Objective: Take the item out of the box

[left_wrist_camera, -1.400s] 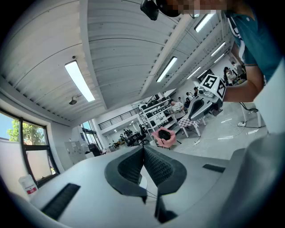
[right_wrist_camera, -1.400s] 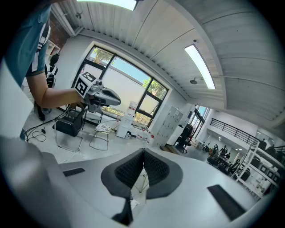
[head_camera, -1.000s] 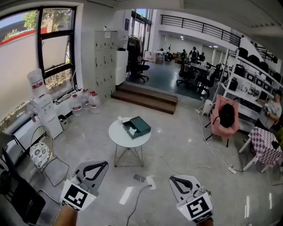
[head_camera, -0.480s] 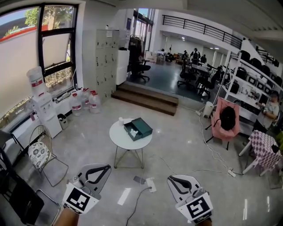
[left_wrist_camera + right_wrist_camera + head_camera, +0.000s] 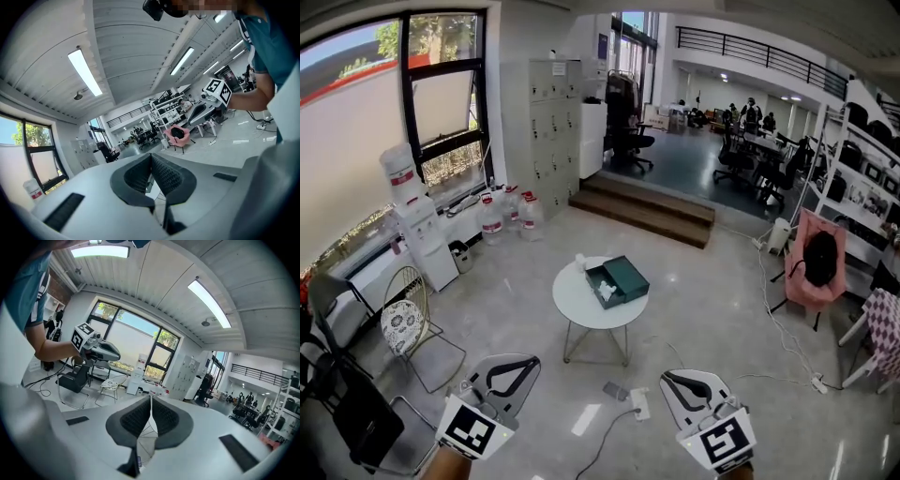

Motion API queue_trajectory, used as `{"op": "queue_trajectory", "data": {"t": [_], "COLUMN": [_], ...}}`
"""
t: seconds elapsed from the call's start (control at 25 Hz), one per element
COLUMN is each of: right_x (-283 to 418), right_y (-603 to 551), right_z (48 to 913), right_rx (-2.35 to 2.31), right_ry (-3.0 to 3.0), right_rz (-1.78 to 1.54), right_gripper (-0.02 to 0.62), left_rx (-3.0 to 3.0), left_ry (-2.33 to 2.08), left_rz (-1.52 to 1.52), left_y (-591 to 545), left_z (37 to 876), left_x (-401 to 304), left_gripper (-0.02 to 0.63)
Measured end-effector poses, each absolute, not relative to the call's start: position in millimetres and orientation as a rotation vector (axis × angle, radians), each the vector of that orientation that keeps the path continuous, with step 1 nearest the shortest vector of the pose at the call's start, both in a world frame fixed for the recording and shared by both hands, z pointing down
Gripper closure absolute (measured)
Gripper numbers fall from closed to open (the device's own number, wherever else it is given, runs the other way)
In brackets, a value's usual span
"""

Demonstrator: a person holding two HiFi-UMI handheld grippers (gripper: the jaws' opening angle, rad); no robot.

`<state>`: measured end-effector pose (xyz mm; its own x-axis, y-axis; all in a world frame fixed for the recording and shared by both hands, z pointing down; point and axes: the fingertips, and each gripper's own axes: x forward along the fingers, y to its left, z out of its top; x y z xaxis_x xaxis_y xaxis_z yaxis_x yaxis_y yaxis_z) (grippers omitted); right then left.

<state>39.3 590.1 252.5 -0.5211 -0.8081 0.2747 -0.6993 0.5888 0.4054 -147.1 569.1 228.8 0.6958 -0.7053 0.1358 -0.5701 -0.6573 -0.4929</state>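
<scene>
Jaws of left gripper (image 5: 508, 371): closed tip to tip, nothing between them, held low above the floor. Centre, well ahead of both grippers: round white bench (image 5: 572, 306) carrying the open green box (image 5: 625, 276), with the white item (image 5: 606, 292) lying inside its left half. Jaws of right gripper (image 5: 682, 383): likewise pressed together and empty, low above the floor.

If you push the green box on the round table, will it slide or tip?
Probably slide: the green box looks low and flat, so tipping seems unlikely. The round table looks smooth, so it may skid easily. It seems small, likely light.
</scene>
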Motion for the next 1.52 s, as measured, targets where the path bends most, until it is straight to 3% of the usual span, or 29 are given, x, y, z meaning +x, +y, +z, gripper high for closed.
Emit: {"op": "queue_trajectory", "data": {"t": [0.44, 0.72, 0.96, 1.52], "right_x": [171, 200, 166, -7], "right_y": [463, 419, 359, 206], "right_z": [253, 249, 251, 233], "right_rx": [1.122, 1.162, 1.262, 1.410], "right_ry": [-2.449, -2.424, -2.347, -2.214], "right_rz": [-0.370, -0.348, -0.334, -0.301], "right_gripper": [0.554, 0.554, 0.555, 0.554], "left_rx": [-2.457, -2.474, -2.517, -2.580], "left_ry": [1.078, 1.027, 0.932, 0.739], "left_rz": [-0.518, -0.494, -0.431, -0.325], "left_y": [458, 406, 329, 149], "left_z": [231, 229, 234, 220], "left_x": [-10, 22, -15, -178], "left_gripper": [0.587, 0.588, 0.588, 0.588]}}
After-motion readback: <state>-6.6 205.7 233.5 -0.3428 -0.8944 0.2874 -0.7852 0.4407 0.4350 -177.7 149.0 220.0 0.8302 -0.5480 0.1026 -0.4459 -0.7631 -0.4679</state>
